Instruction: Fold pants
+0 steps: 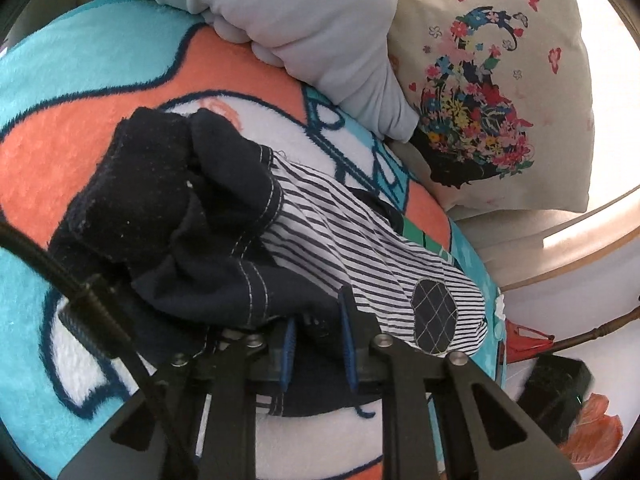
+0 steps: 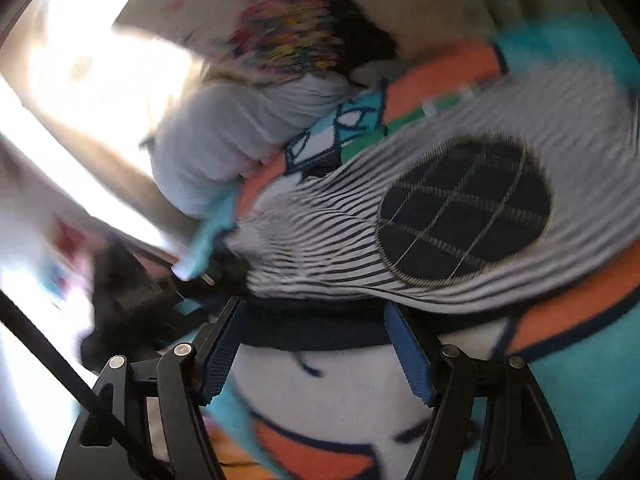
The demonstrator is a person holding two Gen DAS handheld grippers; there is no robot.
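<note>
The pants (image 1: pixel 192 200) lie crumpled on a teal, orange and white plush blanket (image 1: pixel 100 80). They are navy, with a black-and-white striped leg (image 1: pixel 360 252) that carries a round navy patch (image 1: pixel 434 316). My left gripper (image 1: pixel 318 332) is shut on a fold of the navy cloth, its blue pads close together at the pile's near edge. In the blurred right wrist view, the striped leg (image 2: pixel 320 240) and its patch (image 2: pixel 464 212) spread just ahead. My right gripper (image 2: pixel 314 308) is open wide, and the navy hem lies between its fingertips untouched by the pads.
A bundled pale grey cloth (image 1: pixel 300 20) and a cream cushion with a flower print (image 1: pixel 500 80) rest at the blanket's far side. A wooden rail (image 1: pixel 580 248) and a black object (image 1: pixel 560 384) lie past the blanket's right edge. The black object (image 2: pixel 132 292) shows left of my right gripper.
</note>
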